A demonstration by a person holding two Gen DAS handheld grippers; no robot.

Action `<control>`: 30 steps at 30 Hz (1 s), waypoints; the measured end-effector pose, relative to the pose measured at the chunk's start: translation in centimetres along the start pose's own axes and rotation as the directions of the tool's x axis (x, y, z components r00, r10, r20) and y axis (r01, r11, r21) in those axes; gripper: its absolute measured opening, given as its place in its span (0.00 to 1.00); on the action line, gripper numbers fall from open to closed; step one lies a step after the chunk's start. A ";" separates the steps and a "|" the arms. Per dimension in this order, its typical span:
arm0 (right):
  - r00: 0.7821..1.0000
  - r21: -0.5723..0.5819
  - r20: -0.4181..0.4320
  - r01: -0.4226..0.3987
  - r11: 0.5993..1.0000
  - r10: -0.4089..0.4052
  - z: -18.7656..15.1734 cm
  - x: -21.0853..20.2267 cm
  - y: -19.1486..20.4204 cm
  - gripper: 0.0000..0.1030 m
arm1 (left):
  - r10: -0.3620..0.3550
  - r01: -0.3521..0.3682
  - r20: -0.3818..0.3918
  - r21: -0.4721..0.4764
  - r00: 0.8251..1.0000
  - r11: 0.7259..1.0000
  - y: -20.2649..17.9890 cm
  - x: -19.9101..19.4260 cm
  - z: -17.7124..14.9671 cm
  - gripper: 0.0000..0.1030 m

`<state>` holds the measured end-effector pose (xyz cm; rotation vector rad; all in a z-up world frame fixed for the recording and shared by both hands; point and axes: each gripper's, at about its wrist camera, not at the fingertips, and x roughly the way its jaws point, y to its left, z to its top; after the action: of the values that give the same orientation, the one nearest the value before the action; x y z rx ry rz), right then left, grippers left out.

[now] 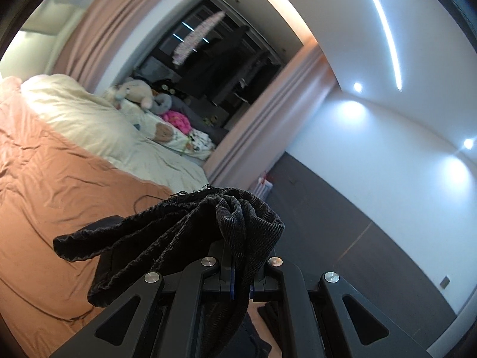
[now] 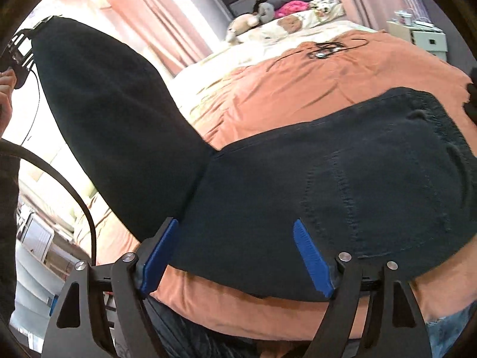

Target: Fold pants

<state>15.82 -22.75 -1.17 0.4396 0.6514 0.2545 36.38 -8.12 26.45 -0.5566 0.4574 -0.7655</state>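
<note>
Open orange bedspread (image 2: 342, 68) lies clear toward twelve o'clock beyond the dark pants (image 2: 357, 179); a raised pant leg walls off ten o'clock; a coiled cable (image 2: 325, 49) and pillows (image 2: 298, 22) crowd the far end.

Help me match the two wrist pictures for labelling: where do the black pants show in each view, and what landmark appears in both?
Left wrist view: the black pants are bunched at lower centre, a hem clamped in the shut left gripper.
Right wrist view: the pants fill the middle, the seat flat on the bed, the legs lifted up to the upper left; the right gripper stands open over them.
Shared landmark: the orange bedspread, with stuffed toys at its far end.
</note>
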 end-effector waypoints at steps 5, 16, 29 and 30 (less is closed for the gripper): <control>0.999 0.032 0.025 0.018 0.999 -0.019 -0.4 -1.7 -1.2 0.76 | -0.027 0.027 -0.041 0.002 0.999 1.000 -2.2 3.3 -0.5 0.05; 0.991 0.125 0.094 0.083 0.989 -0.095 -1.6 -6.0 -5.3 0.76 | -0.072 0.075 -0.180 0.013 0.981 0.997 -5.5 12.2 -3.6 0.05; 0.985 0.171 0.076 0.139 0.975 -0.153 -2.4 -8.3 -6.5 0.76 | -0.148 0.143 -0.351 -0.040 0.924 0.989 -5.7 20.4 -10.8 0.05; 0.985 0.173 0.077 0.141 0.975 -0.156 -2.3 -8.5 -6.5 0.76 | -0.150 0.146 -0.364 -0.040 0.919 0.988 -5.8 20.9 -11.4 0.05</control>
<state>8.39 -30.82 -1.41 0.5569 0.6161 0.0370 40.19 -30.58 17.54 -0.4623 0.7725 -1.0201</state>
